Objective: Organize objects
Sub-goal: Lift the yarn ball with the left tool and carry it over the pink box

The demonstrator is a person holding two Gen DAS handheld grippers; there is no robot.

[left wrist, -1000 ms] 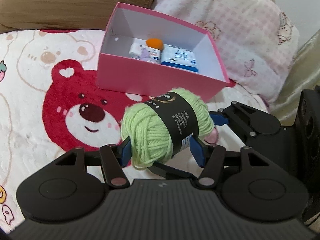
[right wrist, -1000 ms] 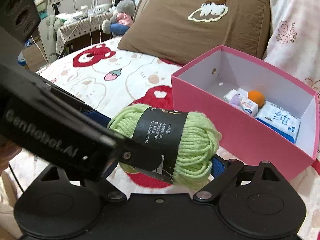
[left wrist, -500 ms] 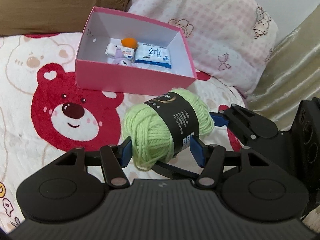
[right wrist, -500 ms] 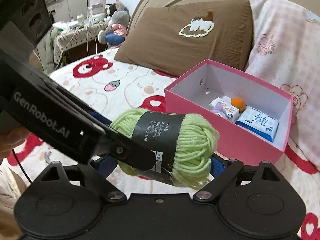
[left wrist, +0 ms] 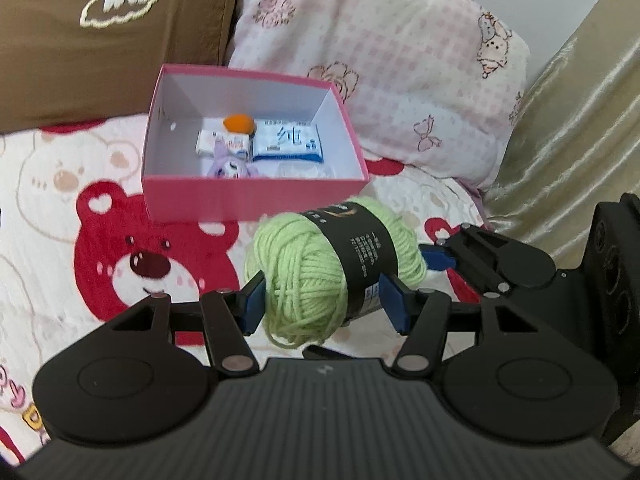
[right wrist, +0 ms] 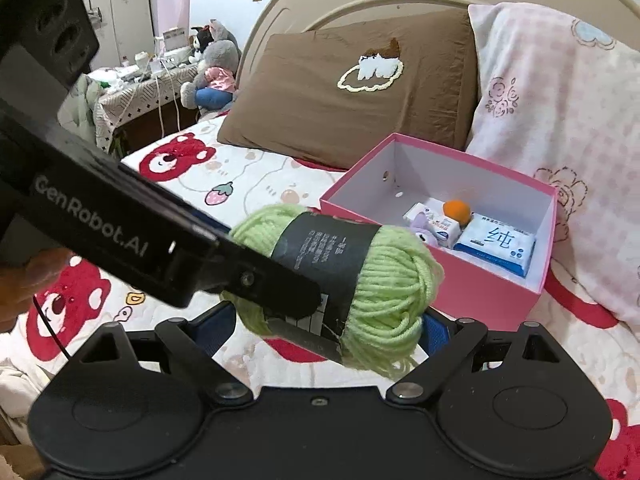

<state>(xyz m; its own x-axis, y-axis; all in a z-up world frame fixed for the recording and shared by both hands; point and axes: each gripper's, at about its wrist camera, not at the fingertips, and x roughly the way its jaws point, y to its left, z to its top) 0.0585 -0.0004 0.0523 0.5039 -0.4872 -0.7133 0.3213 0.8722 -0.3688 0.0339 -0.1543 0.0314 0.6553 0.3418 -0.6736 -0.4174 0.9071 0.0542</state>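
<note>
A green yarn ball (left wrist: 316, 276) with a black paper band hangs above the bear-print bedspread, in front of an open pink box (left wrist: 256, 198). My left gripper (left wrist: 324, 304) is shut on it, blue pads pressing its sides. My right gripper (right wrist: 326, 330) grips the same yarn ball (right wrist: 384, 292) across its ends, and its finger (left wrist: 438, 258) shows at the ball's right end in the left wrist view. The pink box (right wrist: 480, 292) holds an orange ball (left wrist: 238, 123), a blue-white tissue pack (left wrist: 289, 142), a small white carton (left wrist: 224, 144) and a purple toy (left wrist: 226, 166).
A brown pillow (right wrist: 352, 104) and a pink checked pillow (left wrist: 380, 52) lean behind the box. A beige curtain (left wrist: 572, 128) hangs at the right. The left gripper's black body (right wrist: 104, 216) crosses the right wrist view. A bedside table with soft toys (right wrist: 208, 72) stands far left.
Both grippers have risen together with the yarn ball held between them. The pink box now sits farther off in both views, and more of its inside shows.
</note>
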